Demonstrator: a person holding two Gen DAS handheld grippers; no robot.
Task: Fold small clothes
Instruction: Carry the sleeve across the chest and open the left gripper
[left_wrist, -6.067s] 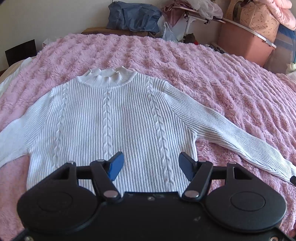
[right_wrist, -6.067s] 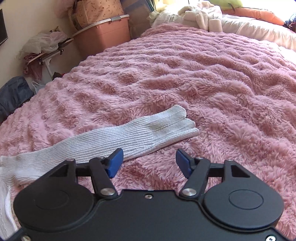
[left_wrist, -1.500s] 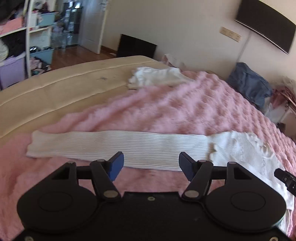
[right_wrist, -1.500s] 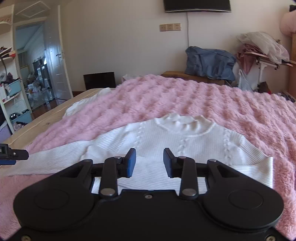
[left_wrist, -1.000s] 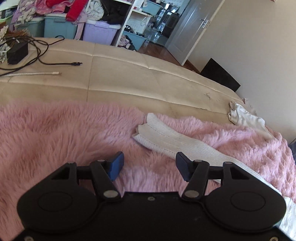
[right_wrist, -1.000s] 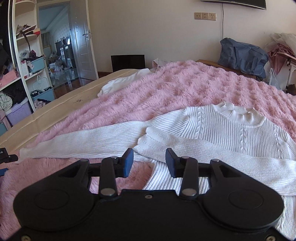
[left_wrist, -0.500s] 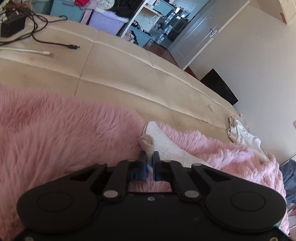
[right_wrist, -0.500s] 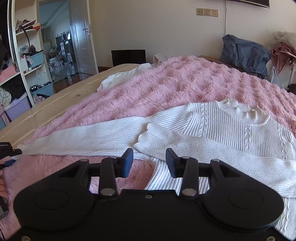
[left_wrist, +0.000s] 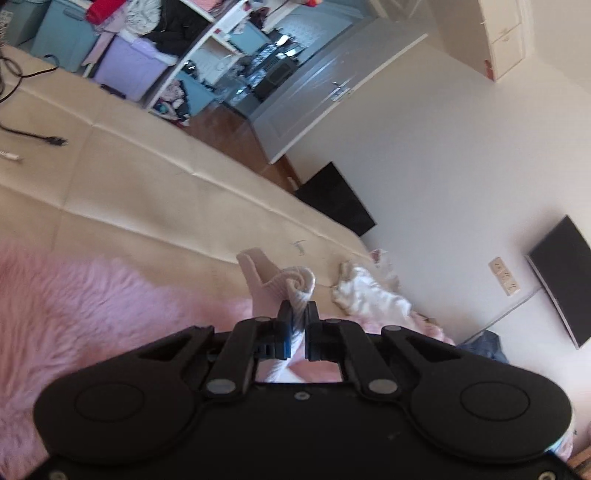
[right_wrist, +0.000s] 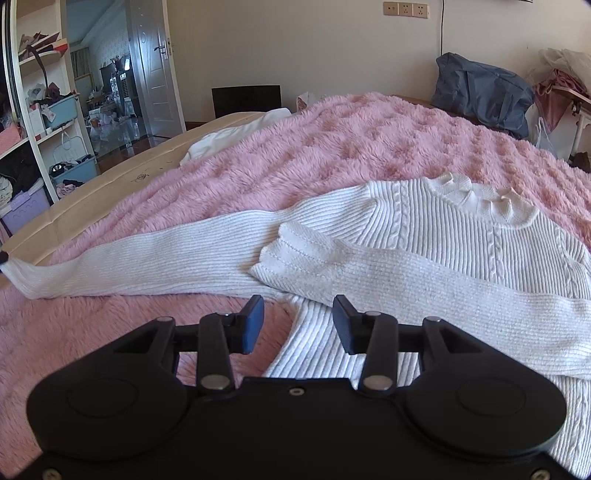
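**Left cuff pinched for the fold**

Jaws of the left gripper (left_wrist: 297, 321) are clamped on the cuff (left_wrist: 295, 282); the right gripper (right_wrist: 297, 321) hovers, jaws apart, empty. Carry the cuff across the sweater (right_wrist: 461, 236) on the bed, keeping the sleeve (right_wrist: 147, 262) flat. Ribbed, stretchy white knit; fluffy pink blanket (right_wrist: 351, 140).

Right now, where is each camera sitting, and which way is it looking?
Left wrist: sits on the left tongs, tilted, facing the bare mattress, door and shelves; the tongs are shut on the sweater's cuff.
Right wrist: sits on the right tongs, facing the white sweater on the pink blanket; the tongs are open, holding nothing.
Shared: the sweater, blanket, mattress, a crumpled white garment, the doorway.
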